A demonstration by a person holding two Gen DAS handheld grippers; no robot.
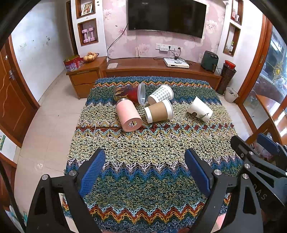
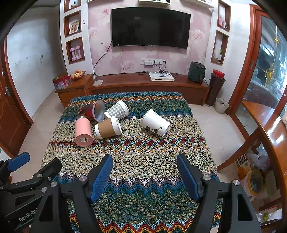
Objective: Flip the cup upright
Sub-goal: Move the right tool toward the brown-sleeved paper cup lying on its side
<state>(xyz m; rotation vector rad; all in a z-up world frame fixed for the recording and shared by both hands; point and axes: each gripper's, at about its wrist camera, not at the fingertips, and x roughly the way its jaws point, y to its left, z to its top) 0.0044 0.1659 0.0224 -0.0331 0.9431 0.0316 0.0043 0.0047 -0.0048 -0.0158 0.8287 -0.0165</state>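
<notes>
Several cups lie on their sides on the far half of a knitted zigzag cloth (image 1: 143,161). They are a pink tumbler (image 1: 128,114), a brown-sleeved paper cup (image 1: 158,111), a grey checked cup (image 1: 160,94), a red patterned cup with a clear rim (image 1: 130,93) and, apart to the right, a white printed cup (image 1: 200,109). The same cups show in the right wrist view: pink (image 2: 83,130), brown (image 2: 108,127), checked (image 2: 116,111), red (image 2: 92,111), white (image 2: 155,122). My left gripper (image 1: 145,170) and right gripper (image 2: 145,177) are open and empty over the near half, well short of the cups.
The cloth covers a table (image 2: 206,161) with tiled floor around it. A wooden TV cabinet (image 1: 161,69) and a wall TV (image 1: 166,17) stand behind. A wooden table edge (image 2: 260,125) and clutter are at the right. Each gripper shows at the other view's edge.
</notes>
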